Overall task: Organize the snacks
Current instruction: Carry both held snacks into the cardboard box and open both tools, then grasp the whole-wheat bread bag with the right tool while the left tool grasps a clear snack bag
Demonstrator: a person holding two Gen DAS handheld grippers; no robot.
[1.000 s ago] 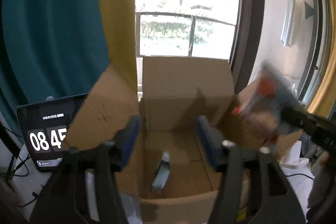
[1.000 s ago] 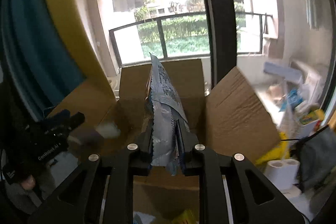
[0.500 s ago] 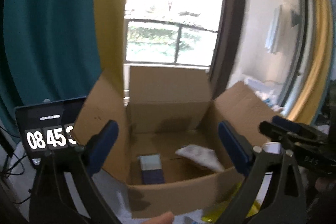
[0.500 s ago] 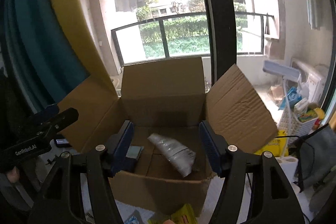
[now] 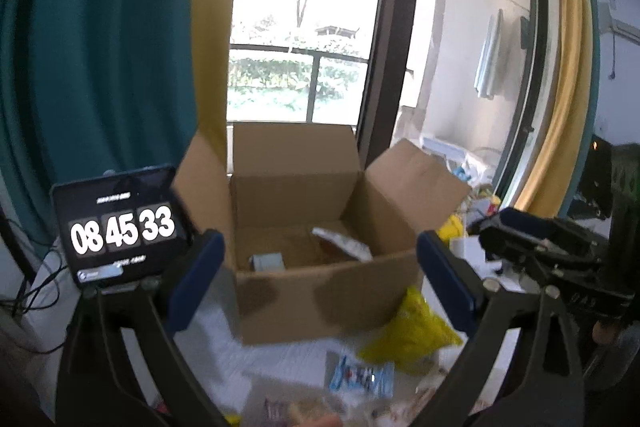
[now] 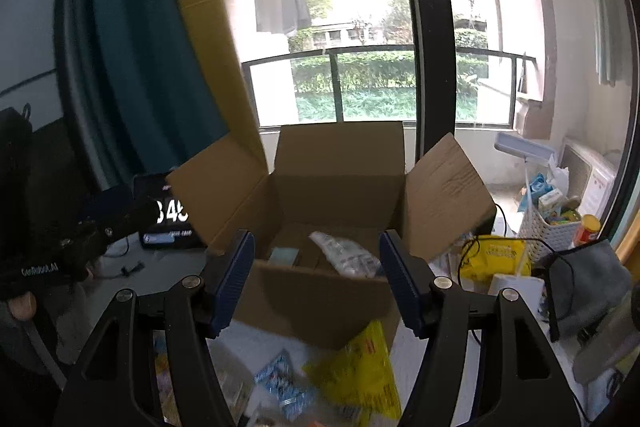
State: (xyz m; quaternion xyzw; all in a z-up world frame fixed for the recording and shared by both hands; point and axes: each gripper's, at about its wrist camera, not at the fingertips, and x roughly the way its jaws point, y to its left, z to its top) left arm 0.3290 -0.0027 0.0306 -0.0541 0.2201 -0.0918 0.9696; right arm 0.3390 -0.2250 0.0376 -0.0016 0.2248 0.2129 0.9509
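An open cardboard box stands ahead on the white table. Inside it lie a silver snack bag and a small blue-grey packet. My left gripper is open wide and empty, held back from the box's front wall. My right gripper is open too, with nothing between its fingers. On the table in front of the box lie a yellow bag and a blue-white packet, both blurred.
A tablet showing a clock stands left of the box. To the right are a yellow package, a paper roll, a white basket and a grey cloth. Curtains and a window lie behind.
The right gripper let go of the silver bag, which now lies in the box. Both grippers opened wider and drew back from the box, bringing the table snacks into view.
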